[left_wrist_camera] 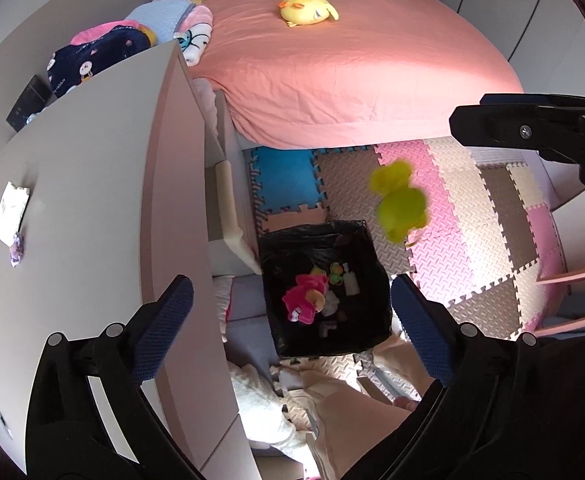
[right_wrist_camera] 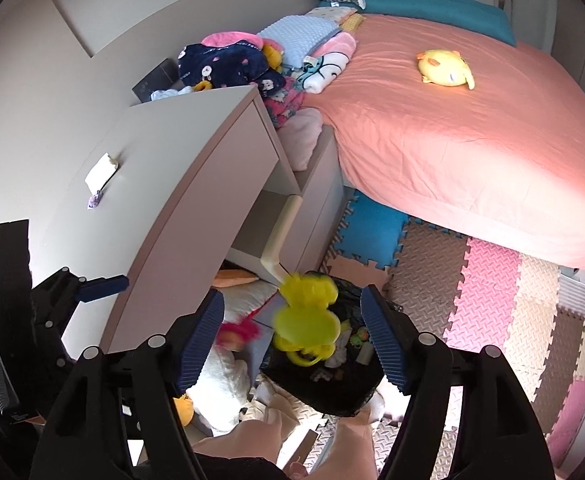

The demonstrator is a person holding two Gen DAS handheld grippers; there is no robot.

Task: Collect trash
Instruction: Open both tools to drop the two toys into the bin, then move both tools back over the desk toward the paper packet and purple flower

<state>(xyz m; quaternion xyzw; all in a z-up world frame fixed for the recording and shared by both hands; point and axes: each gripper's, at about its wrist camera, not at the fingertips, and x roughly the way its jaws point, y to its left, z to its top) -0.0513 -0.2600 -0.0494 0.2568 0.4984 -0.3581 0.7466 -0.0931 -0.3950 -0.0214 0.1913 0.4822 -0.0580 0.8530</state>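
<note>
The yellow-green piece of trash [right_wrist_camera: 306, 316] hangs blurred in the air between the fingers of the right gripper [right_wrist_camera: 292, 336], touching neither pad, with the bin [left_wrist_camera: 362, 248] lined in black plastic directly below it on the foam floor mat [left_wrist_camera: 452, 216]; the jaws of that gripper stand apart with nothing pressed between them. The left gripper [left_wrist_camera: 290, 322] is spread wide and empty above the same bin, beside the near edge of the pale desk [left_wrist_camera: 92, 200]. Judged by its ragged, lobed outline the falling piece is light and soft, probably crumpled or plush, so it should give under the pads and be easy to pinch across its narrow waist; it looks unlikely to break or slip. Inside the bin lie a pink item [left_wrist_camera: 306, 294] and several small pale scraps; what they are is too small to tell. A white wrapper [left_wrist_camera: 10, 212] and a small purple scrap [left_wrist_camera: 16, 250] lie well apart from the bin on the desk top, likely trash not yet collected. Motion blur hides the falling piece's real shape and material; the bin's near wall is cut off by the right gripper's fingers.
</note>
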